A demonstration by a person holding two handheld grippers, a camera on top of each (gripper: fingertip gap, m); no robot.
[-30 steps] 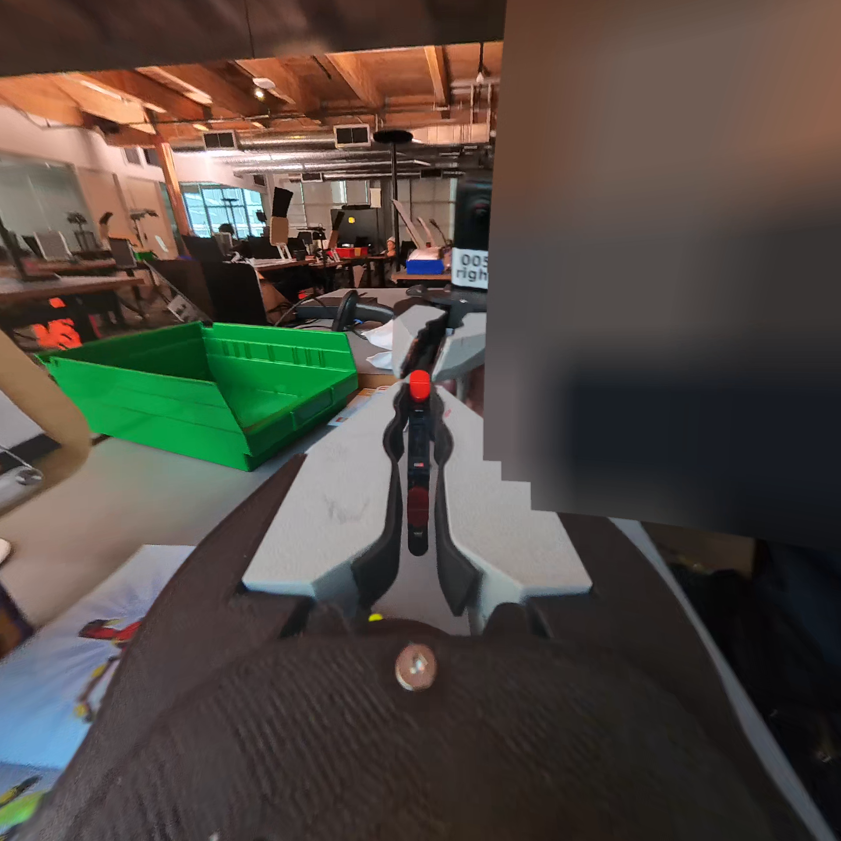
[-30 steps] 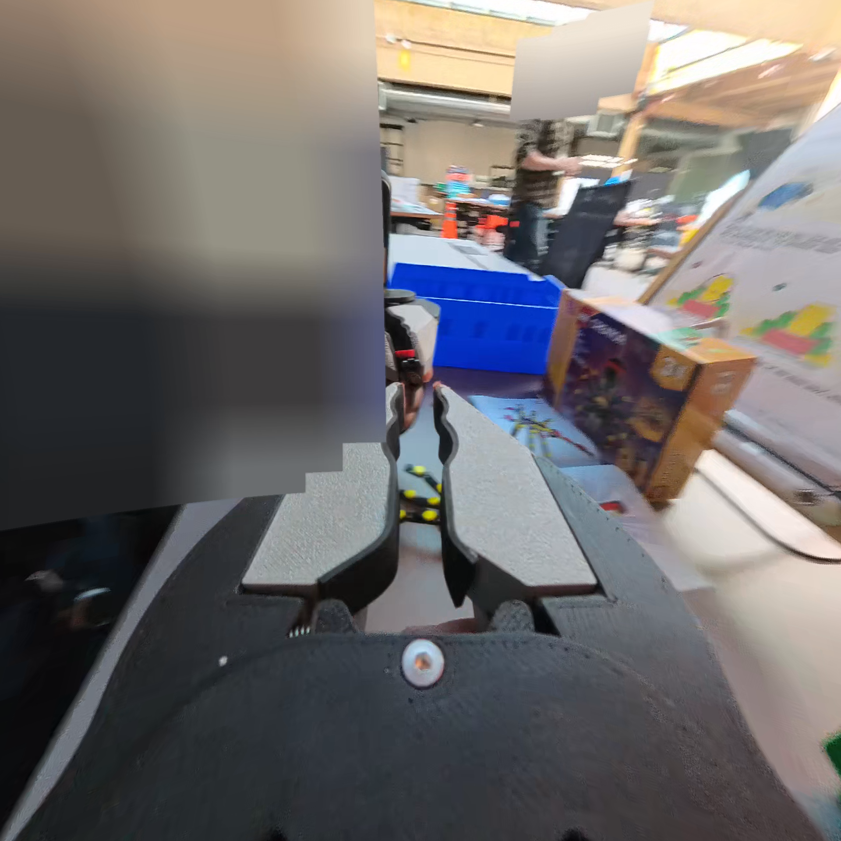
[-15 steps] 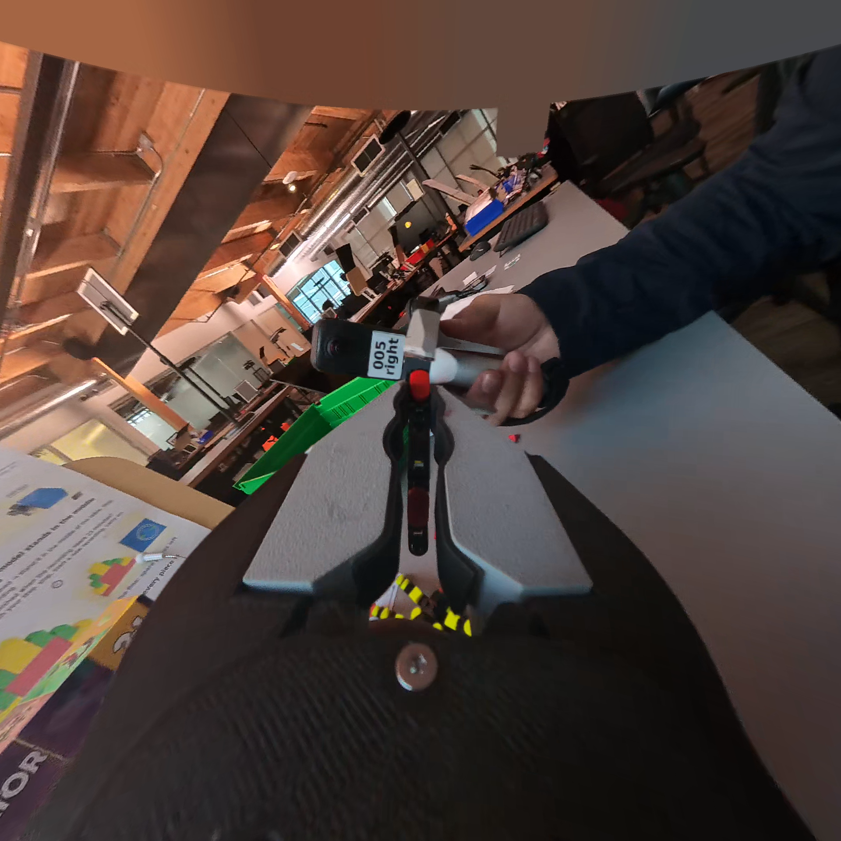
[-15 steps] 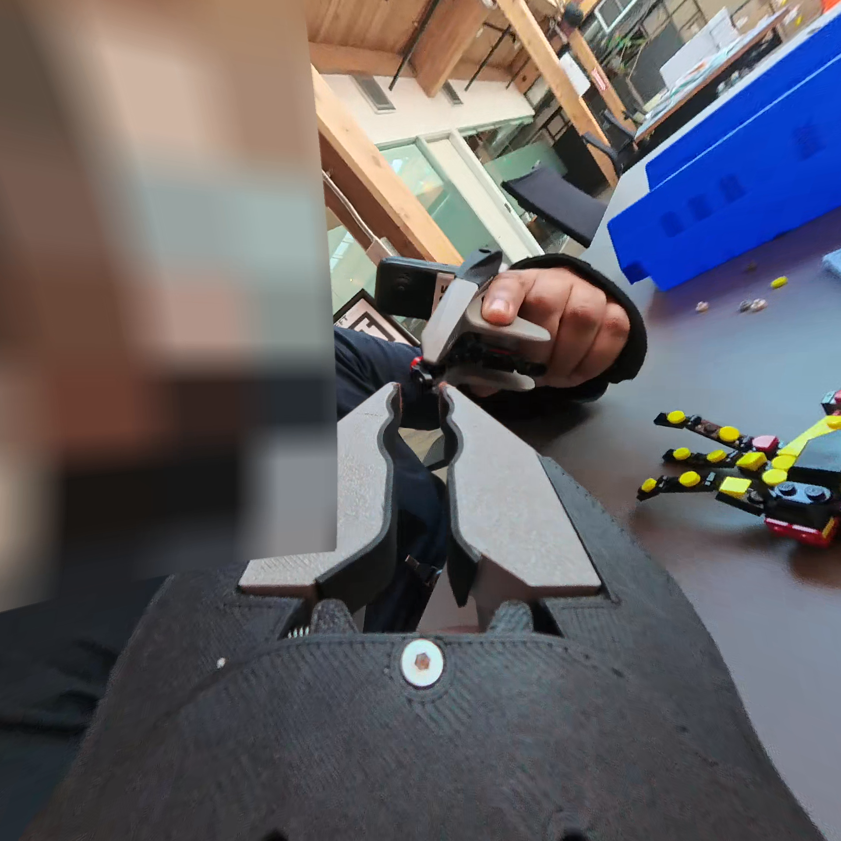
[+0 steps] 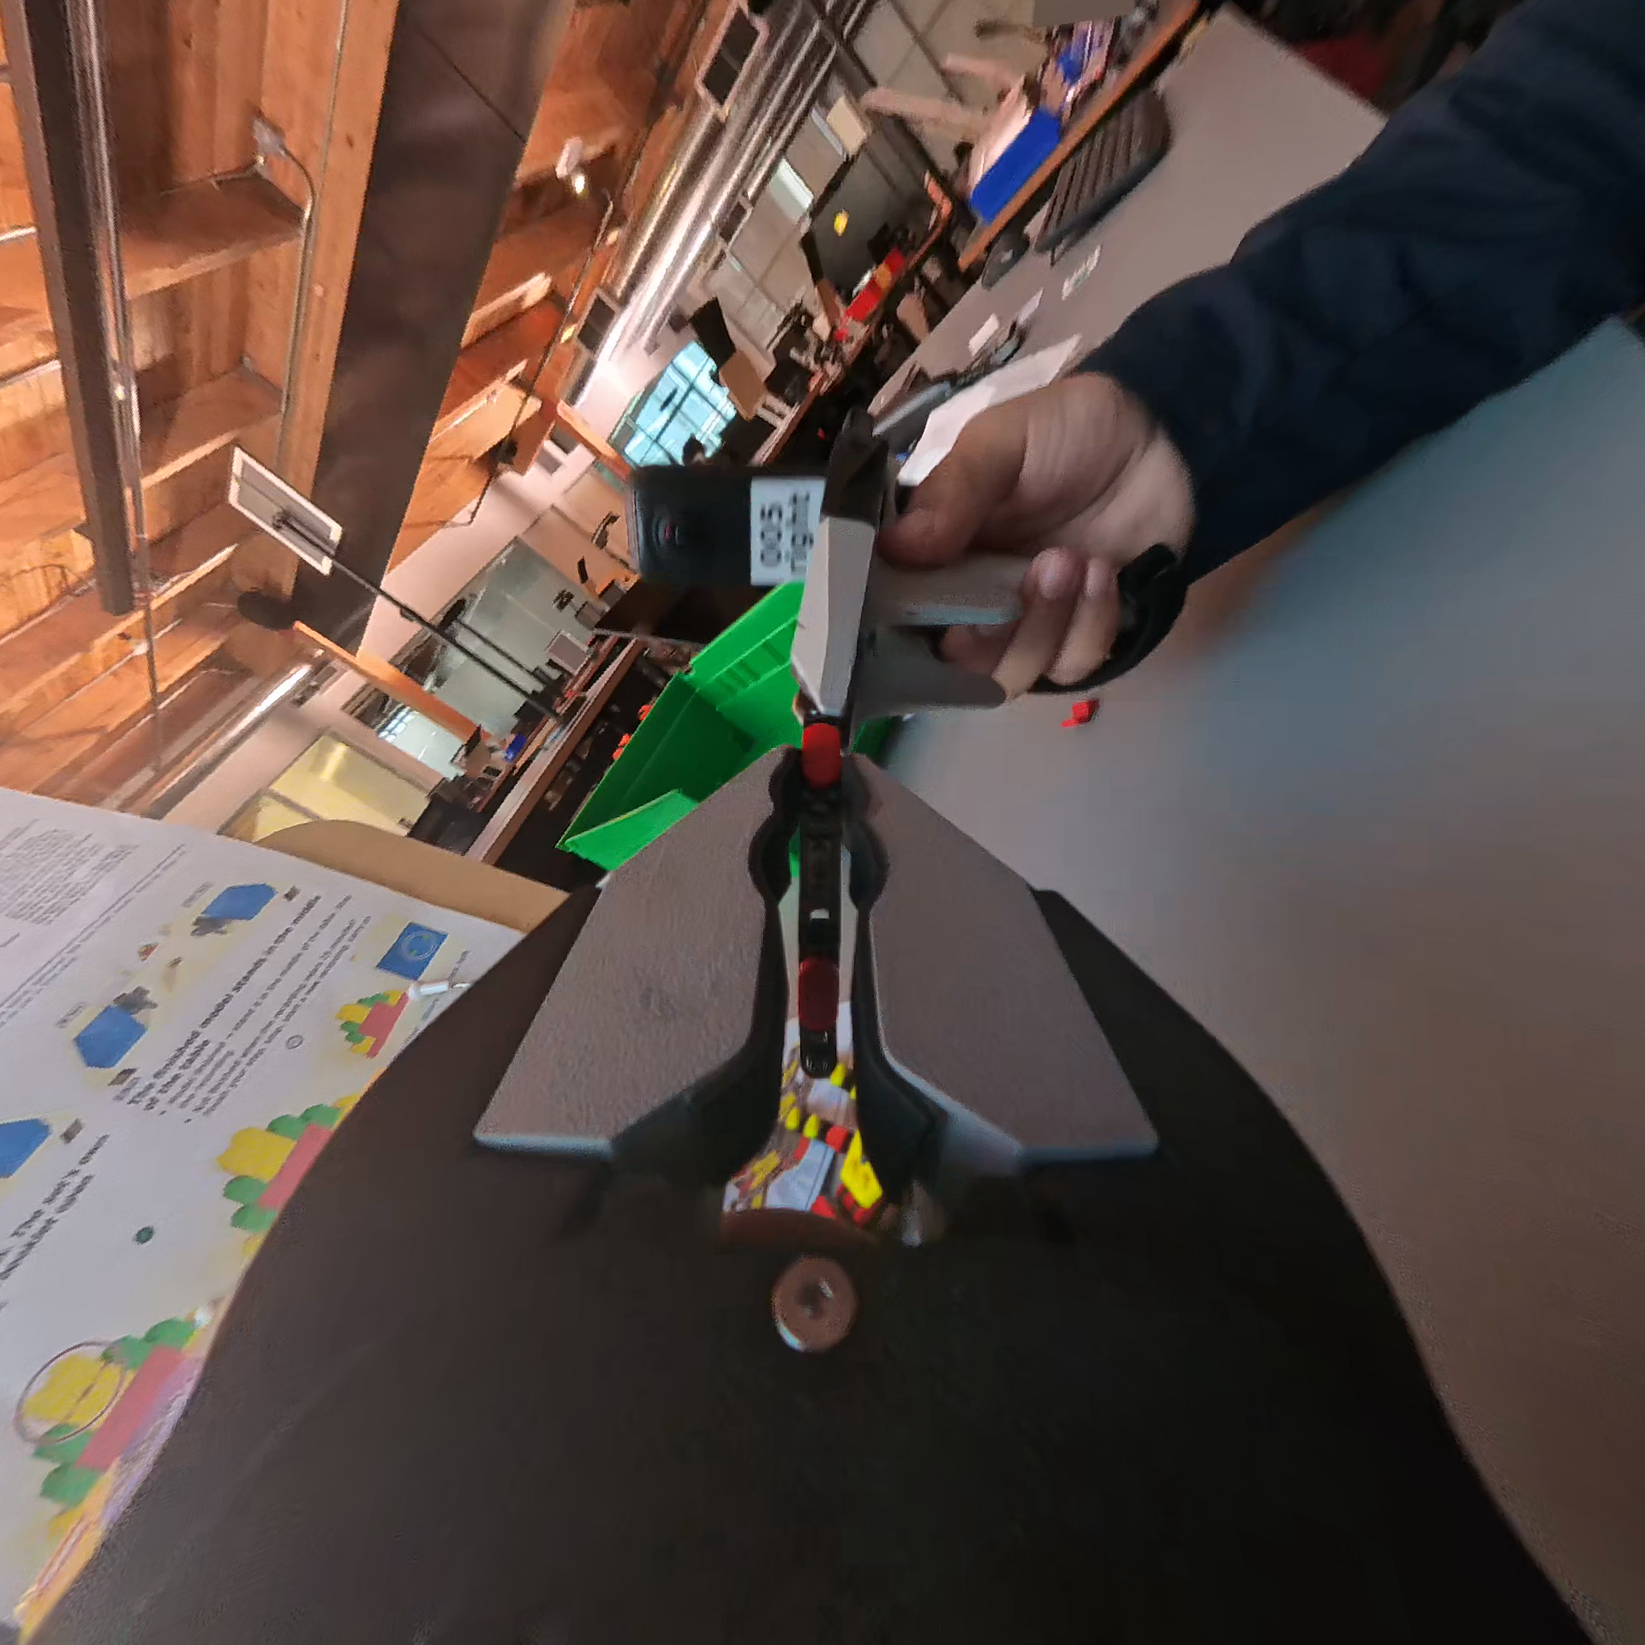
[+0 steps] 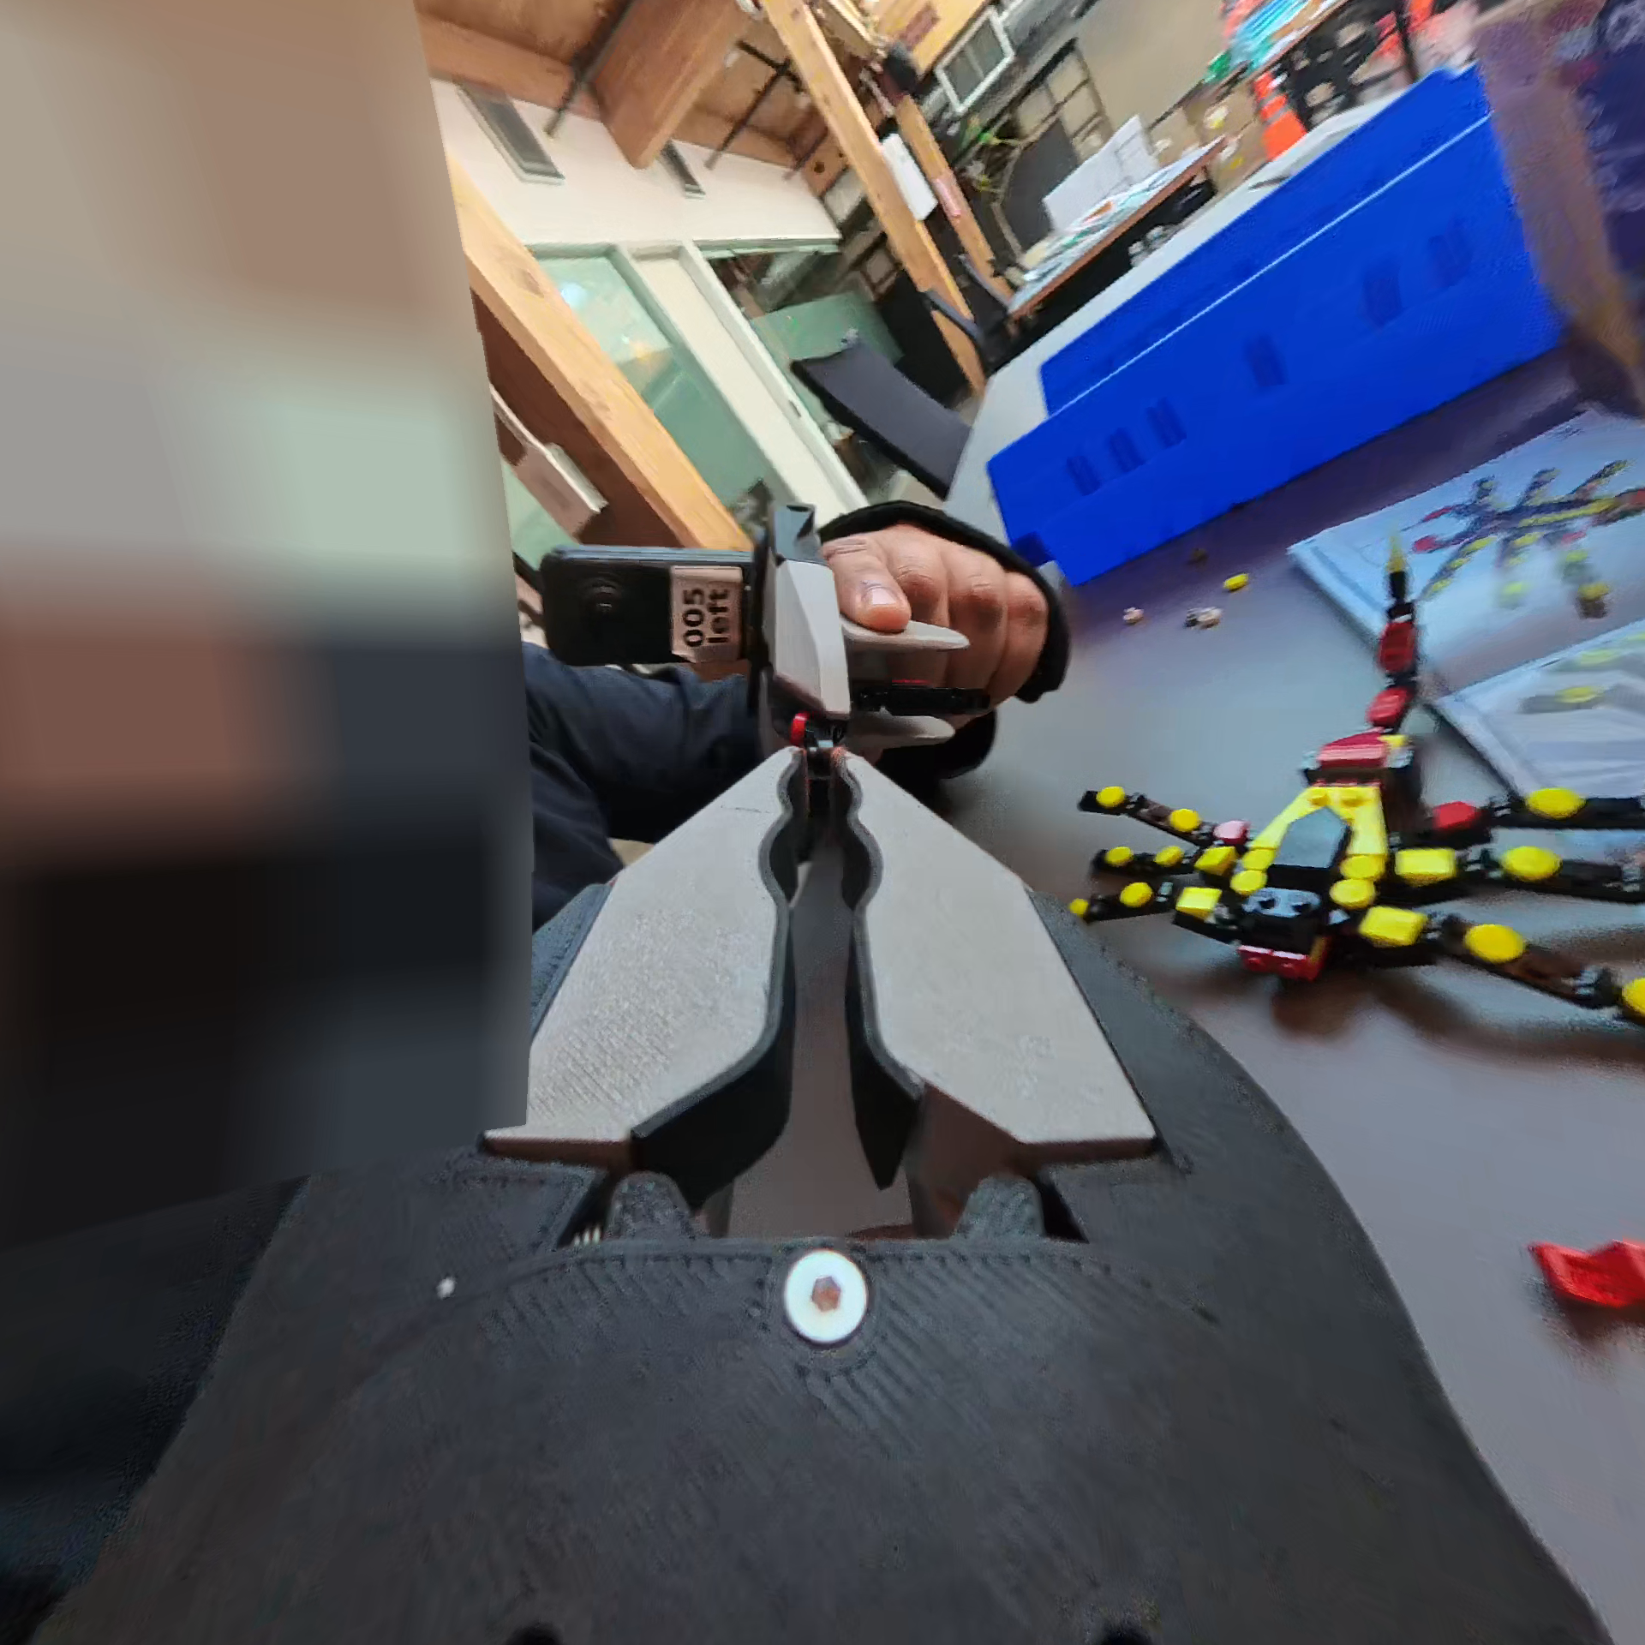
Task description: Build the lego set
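My left gripper (image 5: pixel 819 783) is shut on a thin black lego leg piece (image 5: pixel 817 899) with red studs, which lies along the gap between its fingers. Its red end sticks out at the tips. My right gripper (image 6: pixel 819 770) faces the left one tip to tip, jaws nearly together and pinching that red end (image 6: pixel 798 725). It also shows in the left wrist view (image 5: pixel 823 712), held by a hand. The left gripper shows in the right wrist view (image 6: pixel 814 725). A black and yellow spider model (image 6: pixel 1317 854) lies on the table to the right.
A blue bin (image 6: pixel 1291 338) stands behind the spider, with an instruction booklet (image 6: pixel 1513 552) and small loose pieces beside it. A red piece (image 6: pixel 1593 1273) lies near the right gripper. A green bin (image 5: pixel 712 739) and a printed sheet (image 5: pixel 178 1024) show in the left wrist view.
Both grippers have rolled and tilted over, so the views turned. The right gripper's tips have closed in on the red end of the piece that the left gripper holds.
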